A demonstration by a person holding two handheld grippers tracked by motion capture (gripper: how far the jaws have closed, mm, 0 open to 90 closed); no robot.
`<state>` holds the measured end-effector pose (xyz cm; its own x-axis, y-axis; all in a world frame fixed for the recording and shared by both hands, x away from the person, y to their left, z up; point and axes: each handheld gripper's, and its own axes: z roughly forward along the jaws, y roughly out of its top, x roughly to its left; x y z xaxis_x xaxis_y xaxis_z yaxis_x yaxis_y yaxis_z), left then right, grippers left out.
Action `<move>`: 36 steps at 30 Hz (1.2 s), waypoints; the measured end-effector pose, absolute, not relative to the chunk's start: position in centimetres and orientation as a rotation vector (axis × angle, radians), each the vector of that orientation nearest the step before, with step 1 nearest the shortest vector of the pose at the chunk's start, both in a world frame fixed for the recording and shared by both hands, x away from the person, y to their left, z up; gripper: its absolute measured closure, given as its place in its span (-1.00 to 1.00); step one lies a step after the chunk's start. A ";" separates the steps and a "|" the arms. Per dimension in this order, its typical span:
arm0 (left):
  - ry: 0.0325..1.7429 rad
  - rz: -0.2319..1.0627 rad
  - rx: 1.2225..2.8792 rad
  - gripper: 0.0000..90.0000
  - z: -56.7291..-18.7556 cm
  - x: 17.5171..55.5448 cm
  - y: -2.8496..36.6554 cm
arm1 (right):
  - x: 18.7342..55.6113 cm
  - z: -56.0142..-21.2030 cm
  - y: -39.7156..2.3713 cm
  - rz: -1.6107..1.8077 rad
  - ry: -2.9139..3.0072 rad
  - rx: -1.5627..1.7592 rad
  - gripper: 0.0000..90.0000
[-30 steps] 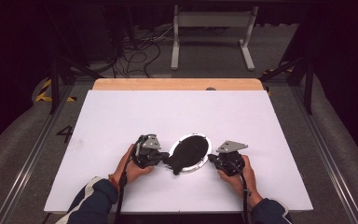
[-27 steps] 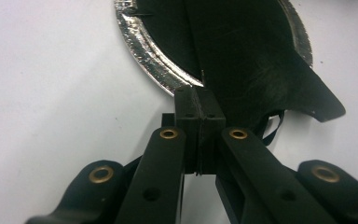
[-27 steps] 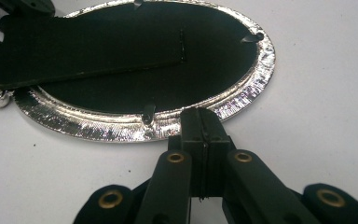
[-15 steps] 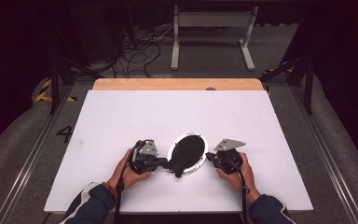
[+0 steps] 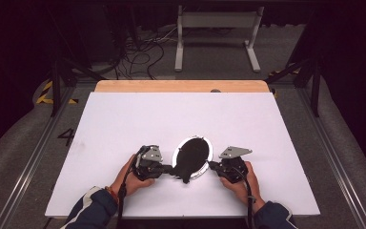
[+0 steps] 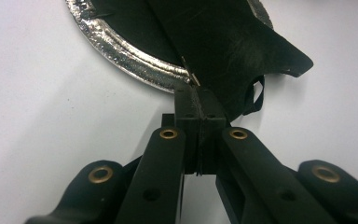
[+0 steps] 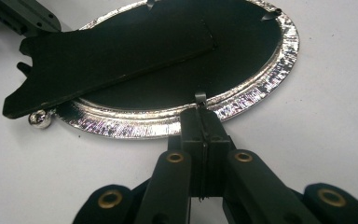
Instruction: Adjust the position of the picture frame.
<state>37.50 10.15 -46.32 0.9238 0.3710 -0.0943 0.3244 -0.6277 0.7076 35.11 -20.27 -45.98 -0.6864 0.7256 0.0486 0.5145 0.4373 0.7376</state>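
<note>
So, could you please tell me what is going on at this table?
A person works on an oval silver picture frame lying face down on the white table. The left claw is shut at the edge of the frame's black backing board. The right claw is shut on a small metal tab at the rim.

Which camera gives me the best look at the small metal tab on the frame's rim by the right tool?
The right gripper view: the tab stands close up on the silver frame, right at the shut right tool. In the high view the frame is small and the tab too tiny to tell.
</note>
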 end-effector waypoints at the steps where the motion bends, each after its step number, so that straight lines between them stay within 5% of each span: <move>1: 0.497 0.082 2.294 1.00 -46.3 37.4 10.1 | 35.1 -46.0 -20.2 1.093 2.410 1.072 1.00; 36: 0.547 0.152 2.271 1.00 -46.4 37.5 8.1 | 38.8 -45.9 -19.9 1.047 2.357 1.077 1.00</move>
<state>37.47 8.14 -46.38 0.9004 0.4308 -0.0609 0.3377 -0.6035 0.7223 38.76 -19.89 -45.90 -0.6523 0.7579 -0.0063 0.5037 0.4397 0.7436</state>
